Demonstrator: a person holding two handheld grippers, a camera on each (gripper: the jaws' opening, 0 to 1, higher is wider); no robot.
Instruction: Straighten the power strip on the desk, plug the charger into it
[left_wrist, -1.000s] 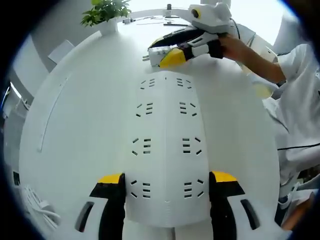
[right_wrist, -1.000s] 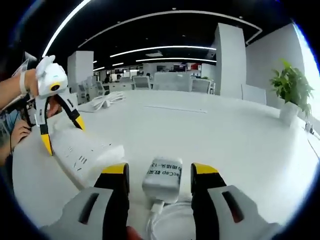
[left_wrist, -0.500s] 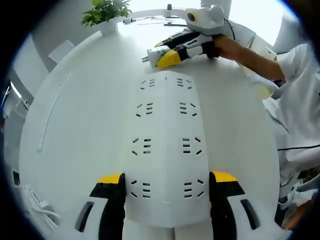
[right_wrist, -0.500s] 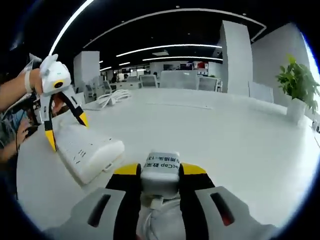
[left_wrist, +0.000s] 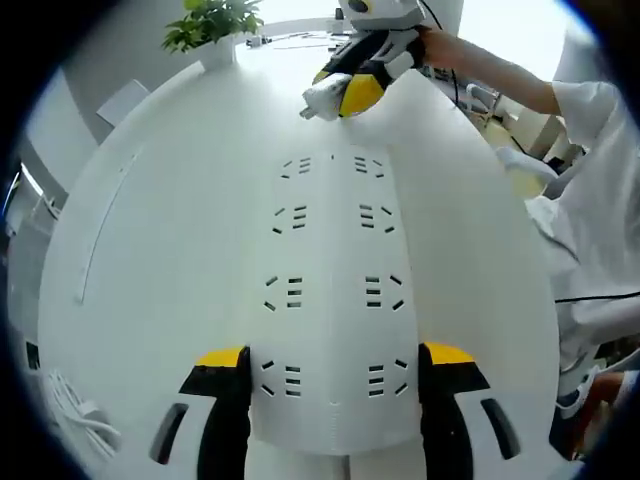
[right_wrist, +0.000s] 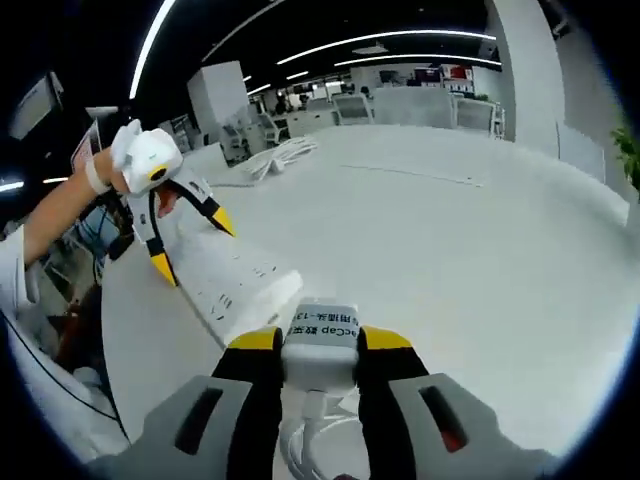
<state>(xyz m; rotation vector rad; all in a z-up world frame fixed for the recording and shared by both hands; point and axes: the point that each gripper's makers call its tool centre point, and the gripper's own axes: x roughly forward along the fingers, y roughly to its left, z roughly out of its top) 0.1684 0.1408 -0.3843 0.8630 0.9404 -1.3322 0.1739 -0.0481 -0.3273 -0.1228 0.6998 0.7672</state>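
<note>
A long white power strip lies on the white desk, running away from me between my left gripper's yellow-tipped jaws, which press its near end from both sides. The right gripper view shows that left gripper straddling the strip's far end. My right gripper is shut on a white charger, whose cable hangs down between the jaws. From the left gripper view, the right gripper holds the charger above the desk beyond the strip's far end.
A potted plant stands at the desk's far edge. A coiled white cable lies on the desk behind the strip, and more cable sits near the edge. A person's white sleeve is at the right.
My right gripper closed on the charger and lifted it off the desk, swinging toward the strip. The left gripper and the power strip stayed put.
</note>
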